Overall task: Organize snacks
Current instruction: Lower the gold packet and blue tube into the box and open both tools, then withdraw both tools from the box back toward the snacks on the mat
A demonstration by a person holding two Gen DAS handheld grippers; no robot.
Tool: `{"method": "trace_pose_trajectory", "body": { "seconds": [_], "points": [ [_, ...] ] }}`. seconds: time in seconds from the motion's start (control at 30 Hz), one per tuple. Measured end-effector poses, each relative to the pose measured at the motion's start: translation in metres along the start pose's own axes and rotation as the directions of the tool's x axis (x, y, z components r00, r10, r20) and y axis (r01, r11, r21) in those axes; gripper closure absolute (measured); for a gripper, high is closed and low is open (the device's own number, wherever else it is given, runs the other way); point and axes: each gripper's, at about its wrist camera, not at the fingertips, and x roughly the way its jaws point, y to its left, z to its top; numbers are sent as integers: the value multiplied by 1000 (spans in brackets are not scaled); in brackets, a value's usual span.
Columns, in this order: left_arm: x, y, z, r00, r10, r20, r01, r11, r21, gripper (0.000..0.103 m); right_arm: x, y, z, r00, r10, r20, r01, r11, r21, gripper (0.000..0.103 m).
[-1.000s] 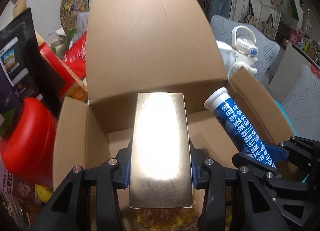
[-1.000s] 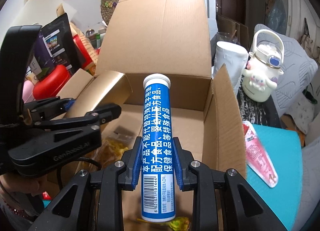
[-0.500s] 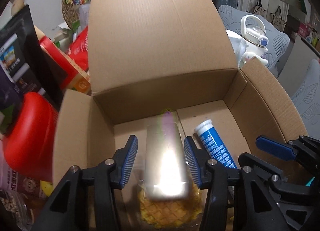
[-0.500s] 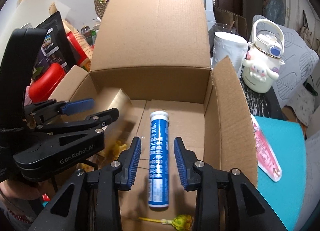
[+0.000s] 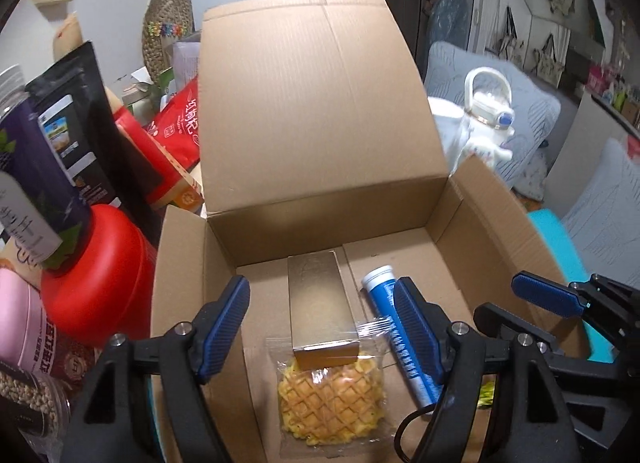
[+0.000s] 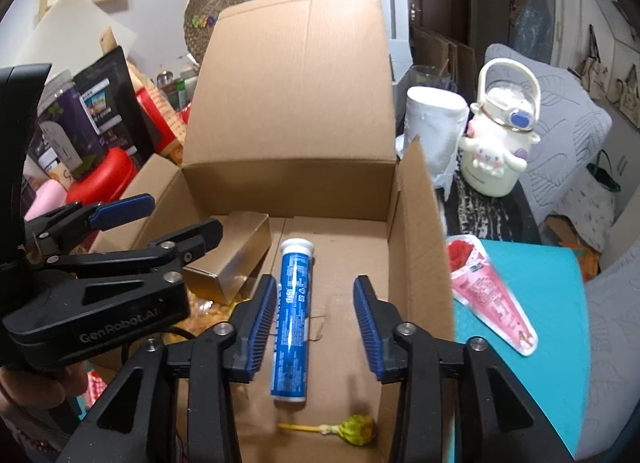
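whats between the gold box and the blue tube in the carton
Only bare cardboard floor of the carton: a narrow strip separates the gold box from the blue tube, clearest in the left wrist view.

white bottle [image 6: 500, 151], woven disc [image 6: 214, 15] on wall, grey cushion [image 6: 560, 135]

Black grippers [image 6: 314, 323], ribbed blue pads [image 6: 260, 323]

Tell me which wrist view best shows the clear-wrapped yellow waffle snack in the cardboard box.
Left wrist view: the clear-wrapped yellow waffle snack lies almost fully visible on the floor of the cardboard box, only its far edge under the gold rectangular carton. The right wrist view shows only yellow slivers behind the left gripper.
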Motion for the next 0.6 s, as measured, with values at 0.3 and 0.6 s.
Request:
{"method": "trace_pose_trajectory", "body": {
  "seconds": [0.3, 0.6],
  "points": [
    [-54, 0, 5, 996, 11, 92, -13, 1000, 22, 29, -48, 12, 5, 997, -18, 80, 19, 1000, -20, 61],
    [-124, 0, 3, 978, 19, 210, -30, 998, 48, 29, -109, 33, 1, 985, -12, 174, 22, 998, -57, 61]
  ]
}}
